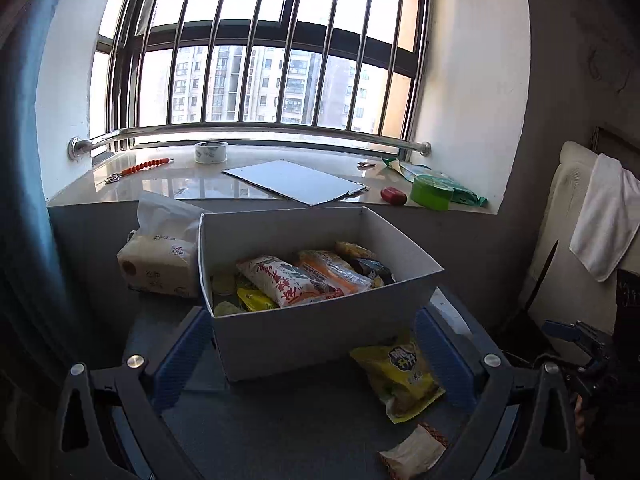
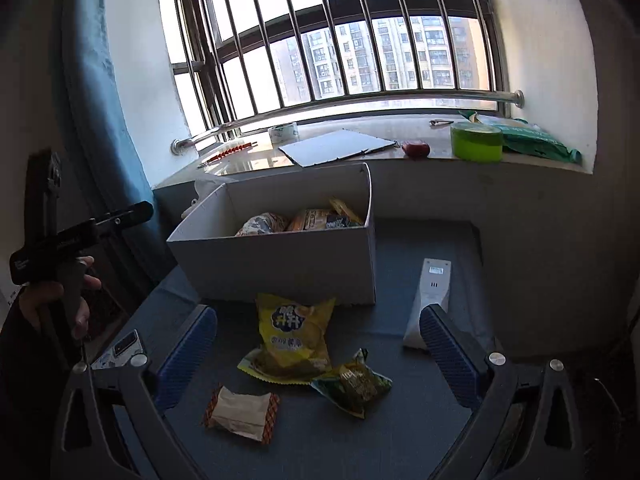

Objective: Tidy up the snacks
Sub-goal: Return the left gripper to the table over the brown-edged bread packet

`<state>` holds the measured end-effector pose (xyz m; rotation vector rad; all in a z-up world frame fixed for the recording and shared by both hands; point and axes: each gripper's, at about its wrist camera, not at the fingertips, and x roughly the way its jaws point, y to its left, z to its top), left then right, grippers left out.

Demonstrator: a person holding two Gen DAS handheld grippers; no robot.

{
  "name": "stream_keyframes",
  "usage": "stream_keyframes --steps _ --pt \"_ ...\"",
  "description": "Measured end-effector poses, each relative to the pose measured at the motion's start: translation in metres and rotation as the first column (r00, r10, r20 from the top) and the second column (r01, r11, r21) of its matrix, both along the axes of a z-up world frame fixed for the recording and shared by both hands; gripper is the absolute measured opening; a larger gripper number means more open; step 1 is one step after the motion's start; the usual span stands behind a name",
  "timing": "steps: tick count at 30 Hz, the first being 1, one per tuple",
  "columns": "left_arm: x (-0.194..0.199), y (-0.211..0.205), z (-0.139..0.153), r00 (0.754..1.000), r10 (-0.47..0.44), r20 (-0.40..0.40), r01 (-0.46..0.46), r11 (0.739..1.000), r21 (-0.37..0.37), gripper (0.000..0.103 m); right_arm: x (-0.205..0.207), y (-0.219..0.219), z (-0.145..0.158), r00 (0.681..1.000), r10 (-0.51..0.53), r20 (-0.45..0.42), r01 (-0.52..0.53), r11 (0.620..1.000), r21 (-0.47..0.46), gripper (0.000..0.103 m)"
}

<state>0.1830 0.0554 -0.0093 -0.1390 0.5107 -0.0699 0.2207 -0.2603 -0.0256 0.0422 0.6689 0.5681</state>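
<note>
A white cardboard box [image 1: 304, 340] [image 2: 280, 268] stands on the grey table and holds several snack packets [image 1: 292, 280]. In front of it lie a yellow snack bag [image 1: 400, 380] [image 2: 294, 340], a small green packet [image 2: 354, 386] and a beige packet with orange ends [image 1: 416, 454] [image 2: 242, 414]. My left gripper [image 1: 316, 356] is open and empty, its fingers spread either side of the box's near wall. My right gripper [image 2: 320, 354] is open and empty, above the loose packets. The left gripper's handle, held in a hand, shows in the right wrist view [image 2: 76, 236].
A tissue pack [image 1: 160, 260] stands left of the box. A white remote [image 2: 430, 300] lies right of it, a phone [image 2: 120, 350] at the table's left edge. The windowsill holds a tape roll [image 1: 211, 152], a flat board [image 1: 296, 182], a green tub [image 1: 432, 192] and a red object [image 1: 394, 196].
</note>
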Motion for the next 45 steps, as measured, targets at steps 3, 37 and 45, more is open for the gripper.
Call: stream_keyframes --steps 3,37,45 --pt "-0.040 -0.011 -0.013 1.000 -0.025 0.008 0.025 1.000 -0.009 0.103 -0.024 -0.018 -0.021 0.999 -0.042 -0.002 0.042 0.999 -0.001 0.103" --pt "-0.037 -0.110 -0.123 0.913 -0.274 -0.302 0.318 0.942 0.105 0.103 0.043 0.024 -0.097 0.987 0.062 -0.147 -0.085 0.985 -0.150 0.040" --pt "0.002 -0.124 -0.140 0.852 -0.335 -0.403 0.431 0.885 0.174 0.103 0.003 -0.006 -0.072 0.990 0.071 -0.119 -0.072 0.997 -0.009 0.040"
